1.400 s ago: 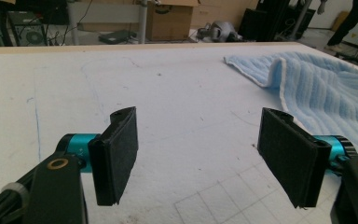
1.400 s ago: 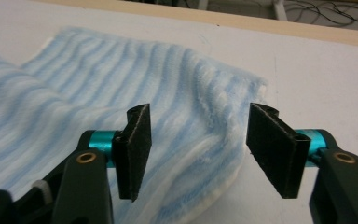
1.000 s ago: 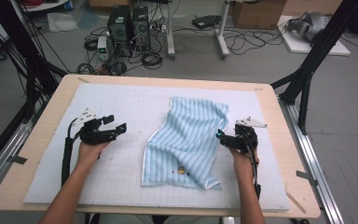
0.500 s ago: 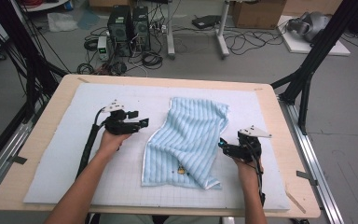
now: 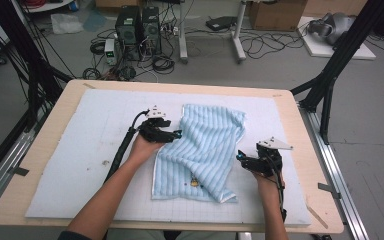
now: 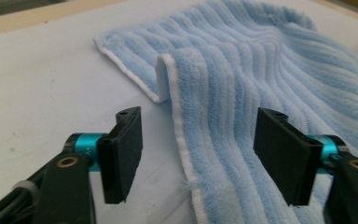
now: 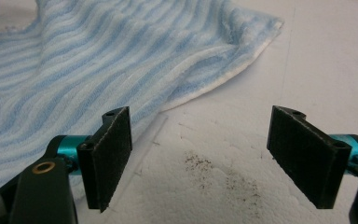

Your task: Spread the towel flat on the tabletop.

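White padded mat (image 5: 80,150) covers wooden table (image 5: 45,150). Blue striped towel (image 5: 205,145) lies rumpled at mat centre. Left gripper (image 5: 172,134) at towel's left edge, jaws just been closing, white hem between them, not pinched yet. Right gripper (image 5: 241,157) wide, empty, beside right edge. Step: taking hold. Next: pinch hem squarely.

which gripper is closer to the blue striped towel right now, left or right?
Left. The left gripper is at the blue striped towel, its open jaws straddling the white-trimmed side edge without pressing it. The right gripper sits just off the opposite edge, jaws open over the bare white mat.
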`<state>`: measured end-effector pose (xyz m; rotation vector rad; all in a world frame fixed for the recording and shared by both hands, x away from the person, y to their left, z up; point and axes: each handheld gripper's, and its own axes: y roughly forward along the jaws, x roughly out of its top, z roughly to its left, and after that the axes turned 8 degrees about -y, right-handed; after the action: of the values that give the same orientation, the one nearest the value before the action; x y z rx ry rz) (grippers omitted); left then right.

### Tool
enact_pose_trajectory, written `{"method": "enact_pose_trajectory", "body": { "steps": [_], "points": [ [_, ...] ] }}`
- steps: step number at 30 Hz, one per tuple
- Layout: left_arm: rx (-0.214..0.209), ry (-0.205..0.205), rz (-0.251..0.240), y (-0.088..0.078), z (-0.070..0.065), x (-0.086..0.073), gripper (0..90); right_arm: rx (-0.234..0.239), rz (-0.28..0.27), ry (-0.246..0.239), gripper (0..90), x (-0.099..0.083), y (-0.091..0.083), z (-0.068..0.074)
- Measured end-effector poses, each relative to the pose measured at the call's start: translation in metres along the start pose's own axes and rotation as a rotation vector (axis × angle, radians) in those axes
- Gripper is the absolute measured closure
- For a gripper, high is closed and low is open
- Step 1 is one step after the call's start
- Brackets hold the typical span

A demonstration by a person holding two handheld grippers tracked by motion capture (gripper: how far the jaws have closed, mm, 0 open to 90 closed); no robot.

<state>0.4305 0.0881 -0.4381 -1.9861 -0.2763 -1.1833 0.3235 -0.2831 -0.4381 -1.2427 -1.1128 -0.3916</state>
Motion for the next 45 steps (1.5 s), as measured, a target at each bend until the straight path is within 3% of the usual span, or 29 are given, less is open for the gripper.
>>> {"method": "enact_pose_trajectory", "body": {
  "steps": [2, 7, 9, 12, 15, 18, 23, 29, 35, 38, 41, 45],
  "points": [
    [-0.012, -0.013, -0.001, 0.003, -0.002, -0.001, 43.1, 0.002, 0.016, -0.007, 21.6, -0.001, 0.001, 0.0],
    [-0.017, 0.067, 0.054, 0.013, -0.008, -0.006, 55.1, 0.003, 0.014, -0.012, 21.6, 0.0, 0.001, 0.0],
    [-0.019, 0.116, 0.097, 0.017, -0.01, -0.007, 67.5, 0.006, 0.018, -0.013, 21.6, 0.0, 0.003, 0.0],
    [-0.014, 0.171, 0.108, 0.019, -0.014, -0.007, 85.9, 0.007, 0.029, -0.015, 21.6, 0.0, 0.005, 0.002],
    [0.003, 0.146, 0.104, 0.016, -0.009, -0.006, 87.4, 0.012, 0.022, -0.014, 21.6, 0.0, 0.006, 0.003],
    [0.038, 0.089, 0.095, 0.008, 0.004, -0.005, 87.7, 0.013, 0.022, -0.013, 21.6, 0.001, 0.005, 0.004],
    [0.043, 0.045, 0.086, -0.004, 0.019, -0.007, 87.9, 0.011, 0.017, -0.004, 21.6, 0.001, 0.005, 0.004],
    [0.081, -0.023, 0.025, -0.021, 0.036, -0.009, 87.9, 0.016, 0.01, 0.002, 21.8, 0.004, 0.009, 0.005],
    [0.103, -0.118, -0.018, -0.04, 0.061, -0.02, 87.9, 0.038, 0.004, 0.046, 25.4, 0.008, 0.018, 0.007],
    [0.118, -0.14, -0.025, -0.048, 0.069, -0.023, 87.9, 0.052, -0.01, 0.051, 26.6, 0.015, 0.024, 0.011],
    [0.149, -0.137, -0.036, -0.057, 0.076, -0.023, 88.0, 0.074, -0.014, 0.05, 29.6, 0.022, 0.03, 0.016],
    [0.156, -0.165, -0.057, -0.07, 0.086, -0.025, 87.9, 0.097, -0.012, 0.028, 30.8, 0.032, 0.04, 0.024]
  ]
}}
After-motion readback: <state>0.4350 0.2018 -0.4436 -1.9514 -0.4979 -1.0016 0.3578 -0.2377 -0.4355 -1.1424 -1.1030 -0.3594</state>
